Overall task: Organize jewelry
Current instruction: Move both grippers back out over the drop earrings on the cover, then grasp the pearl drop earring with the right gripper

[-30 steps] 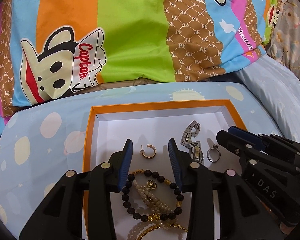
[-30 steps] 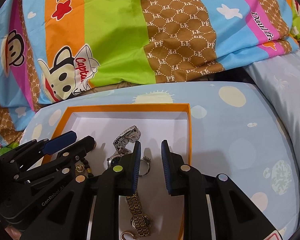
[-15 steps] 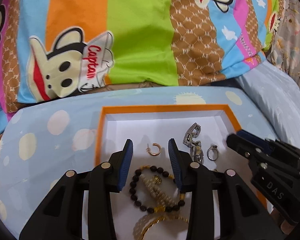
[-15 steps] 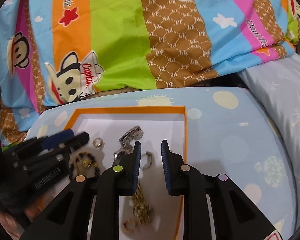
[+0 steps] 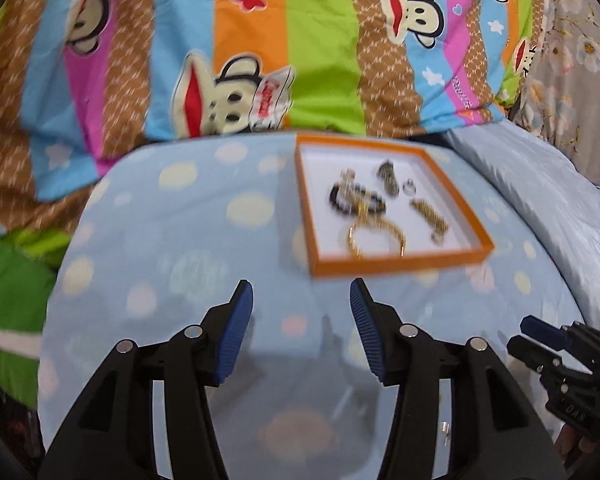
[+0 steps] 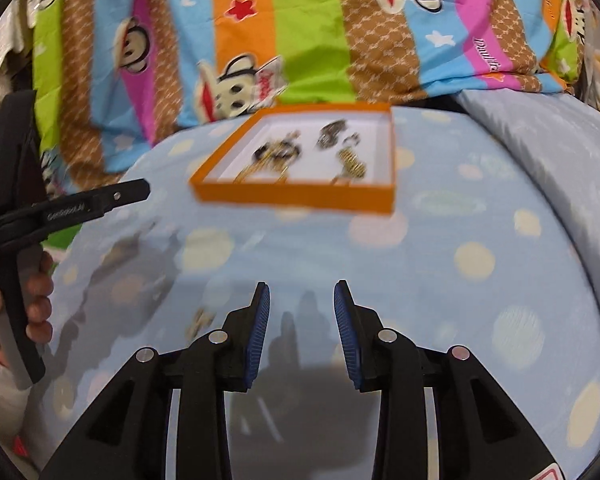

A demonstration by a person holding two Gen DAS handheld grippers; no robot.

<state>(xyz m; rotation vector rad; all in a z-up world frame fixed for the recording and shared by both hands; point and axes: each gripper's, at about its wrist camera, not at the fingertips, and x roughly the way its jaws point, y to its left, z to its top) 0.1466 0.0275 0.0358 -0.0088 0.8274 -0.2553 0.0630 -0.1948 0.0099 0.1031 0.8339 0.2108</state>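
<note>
An orange tray (image 5: pixel 400 266) with a white floor lies on the spotted light-blue sheet, ahead and right of my left gripper (image 5: pixel 302 300). In it lie a dark beaded bracelet (image 5: pixel 356 200), a gold bangle (image 5: pixel 376 236), a gold watch (image 5: pixel 430 220), a silver watch (image 5: pixel 388 176) and a ring (image 5: pixel 410 188), all blurred. The left jaws are opening with only sheet between them. In the right wrist view the tray (image 6: pixel 296 194) sits well ahead of my right gripper (image 6: pixel 302 300), whose jaws are also opening on nothing. Each gripper shows at the edge of the other's view (image 5: pixel 528 340) (image 6: pixel 138 192).
A striped cartoon-monkey quilt (image 5: pixel 260 60) is heaped behind the tray. A pale blue pillow (image 5: pixel 540 200) rises at the right. A hand (image 6: pixel 36 300) grips the left tool's handle. A tiny silver piece (image 5: pixel 444 438) lies on the sheet near the left gripper.
Both grippers have pulled back off the tray to the near part of the sheet, and their jaws stand wider. The jewelry stays in the tray.
</note>
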